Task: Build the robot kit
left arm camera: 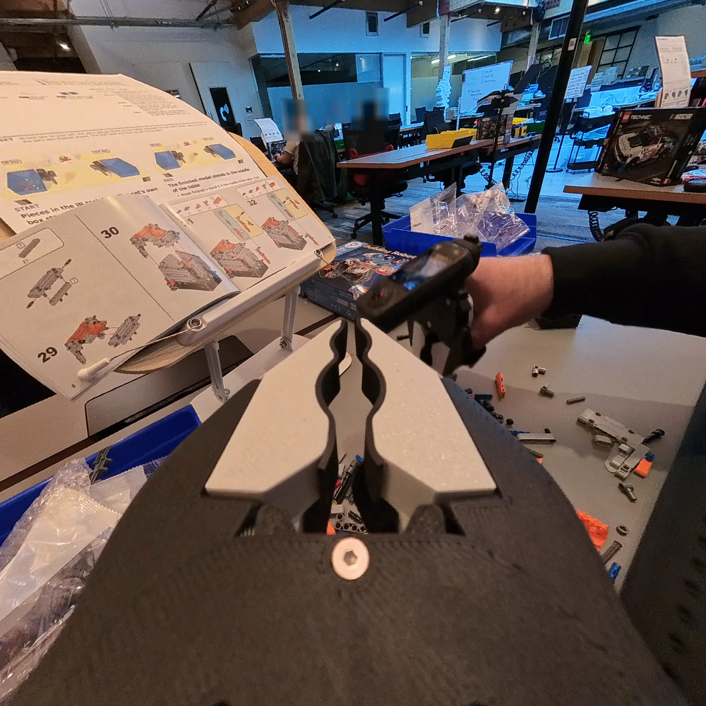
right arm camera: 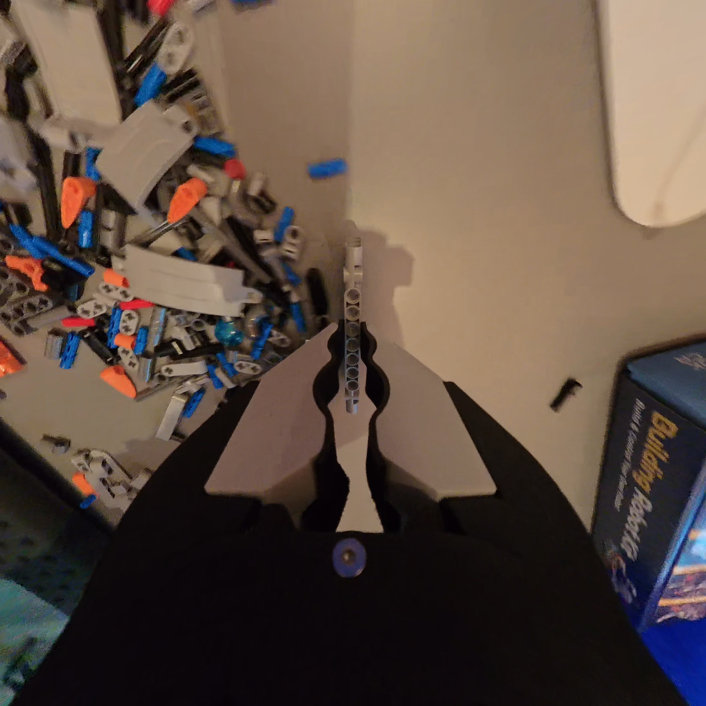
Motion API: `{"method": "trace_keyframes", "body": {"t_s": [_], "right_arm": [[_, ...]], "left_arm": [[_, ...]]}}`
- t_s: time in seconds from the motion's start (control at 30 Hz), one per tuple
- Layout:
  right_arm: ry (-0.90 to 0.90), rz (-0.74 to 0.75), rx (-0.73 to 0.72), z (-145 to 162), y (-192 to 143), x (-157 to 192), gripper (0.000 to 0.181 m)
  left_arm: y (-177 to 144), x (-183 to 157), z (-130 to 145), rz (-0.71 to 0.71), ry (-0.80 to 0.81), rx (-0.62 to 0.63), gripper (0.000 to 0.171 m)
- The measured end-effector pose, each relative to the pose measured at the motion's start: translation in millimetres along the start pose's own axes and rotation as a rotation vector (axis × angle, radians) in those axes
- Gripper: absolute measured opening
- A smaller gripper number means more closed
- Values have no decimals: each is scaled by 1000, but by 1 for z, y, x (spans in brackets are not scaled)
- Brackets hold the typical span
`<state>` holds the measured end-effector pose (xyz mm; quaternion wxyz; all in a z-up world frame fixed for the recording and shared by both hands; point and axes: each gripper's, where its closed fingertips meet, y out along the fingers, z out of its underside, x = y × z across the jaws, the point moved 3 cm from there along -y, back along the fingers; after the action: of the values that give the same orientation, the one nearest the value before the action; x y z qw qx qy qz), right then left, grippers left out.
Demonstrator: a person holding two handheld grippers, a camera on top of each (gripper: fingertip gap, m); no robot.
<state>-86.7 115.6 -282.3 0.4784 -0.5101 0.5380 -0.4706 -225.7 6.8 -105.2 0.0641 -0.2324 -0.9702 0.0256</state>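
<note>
My right gripper is shut on a long grey beam with a row of holes. The beam sticks out past the fingertips, and a pale connector sits on its far end. It hangs above the beige table, just right of a pile of grey, blue, black and orange building pieces. My left gripper is shut with nothing between its fingers, raised above the table. In the left wrist view a hand holds the right gripper pointing down, just ahead and to the right.
An open instruction booklet rests on a stand at the left. A blue toy box lies at the right. Blue bins with plastic bags stand behind. Loose pieces lie on the table; a blue pin and a black pin lie apart.
</note>
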Motion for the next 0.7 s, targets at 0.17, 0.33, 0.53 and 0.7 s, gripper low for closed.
{"method": "trace_keyframes", "body": {"t_s": [0.17, 0.33, 0.53, 0.7], "right_arm": [[174, 235, -24, 29, -34, -89, 4], [195, 338, 87, 54, -12, -133, 5], [225, 317, 112, 55, 10, -140, 5], [186, 226, 67, 25, 11, -113, 5]], "left_arm": [[2, 1, 2, 0, -1, 9, 1], [3, 1, 3, 0, 0, 14, 1], [5, 1, 6, 4, 0, 23, 1], [4, 1, 4, 0, 4, 21, 1]]}}
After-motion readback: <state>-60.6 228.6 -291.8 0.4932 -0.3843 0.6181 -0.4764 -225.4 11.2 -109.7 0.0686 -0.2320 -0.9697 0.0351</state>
